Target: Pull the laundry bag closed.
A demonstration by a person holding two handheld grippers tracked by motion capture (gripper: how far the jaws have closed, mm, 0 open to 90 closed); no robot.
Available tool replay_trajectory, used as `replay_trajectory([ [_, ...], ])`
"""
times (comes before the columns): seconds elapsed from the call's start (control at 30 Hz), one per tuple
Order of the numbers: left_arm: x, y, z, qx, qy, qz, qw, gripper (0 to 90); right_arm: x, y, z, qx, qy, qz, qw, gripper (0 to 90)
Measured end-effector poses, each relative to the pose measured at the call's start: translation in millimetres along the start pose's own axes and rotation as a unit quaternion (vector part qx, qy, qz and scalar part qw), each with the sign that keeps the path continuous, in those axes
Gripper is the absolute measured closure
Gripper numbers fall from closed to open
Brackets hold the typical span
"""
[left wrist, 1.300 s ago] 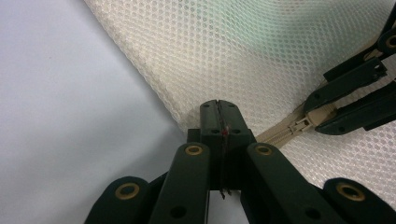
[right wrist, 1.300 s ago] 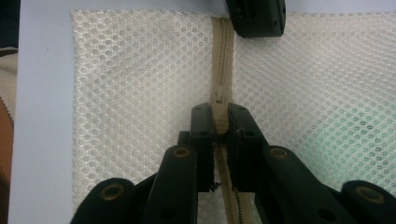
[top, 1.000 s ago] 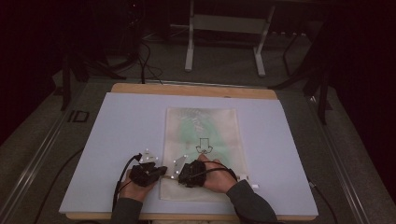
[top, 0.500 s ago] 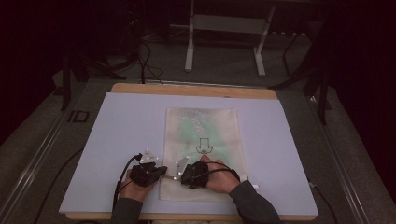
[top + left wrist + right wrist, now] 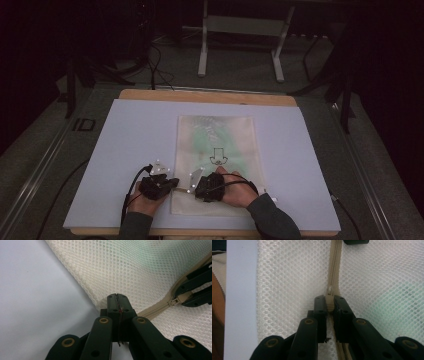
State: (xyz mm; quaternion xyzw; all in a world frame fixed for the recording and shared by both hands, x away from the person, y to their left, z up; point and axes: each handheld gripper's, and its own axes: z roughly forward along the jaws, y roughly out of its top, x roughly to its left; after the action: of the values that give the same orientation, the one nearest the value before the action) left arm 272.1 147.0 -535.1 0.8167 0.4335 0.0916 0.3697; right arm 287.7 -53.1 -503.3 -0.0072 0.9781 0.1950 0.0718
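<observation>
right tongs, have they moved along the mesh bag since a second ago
No. In the high view the right tongs sit at the same spot by the mesh bag near edge, below its printed arrow.

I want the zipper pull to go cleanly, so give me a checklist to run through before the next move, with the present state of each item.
1. Right gripper shut on the zipper pull: ok, the beige tab sits between its jaws.
2. Left gripper shut on the corner of the mesh bag: ok, jaws together at the bag's edge beside the zipper.
3. Bag lying flat on the white sheet: ok.
4. Zipper track ahead of the pull straight: ok in the right gripper view.
5. Mesh snagged in the slider: cannot tell.
6. Bag's contents clear of the zipper: cannot tell; a green tint shows through the mesh.
</observation>
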Motion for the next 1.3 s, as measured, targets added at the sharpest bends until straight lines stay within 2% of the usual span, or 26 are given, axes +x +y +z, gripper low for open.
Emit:
replay_trajectory([
  [1.0,-0.6,0.1,0.0,0.0,0.002,0.001,1.0,89.6,0.9,-4.8,-5.5,0.014,0.0,-0.002,0.9999,82.2],
  [1.3,-0.5,0.1,0.0,0.0,0.001,0.001,1.0,89.6,0.5,-9.5,-7.4,0.015,0.002,0.005,0.9999,82.3],
])
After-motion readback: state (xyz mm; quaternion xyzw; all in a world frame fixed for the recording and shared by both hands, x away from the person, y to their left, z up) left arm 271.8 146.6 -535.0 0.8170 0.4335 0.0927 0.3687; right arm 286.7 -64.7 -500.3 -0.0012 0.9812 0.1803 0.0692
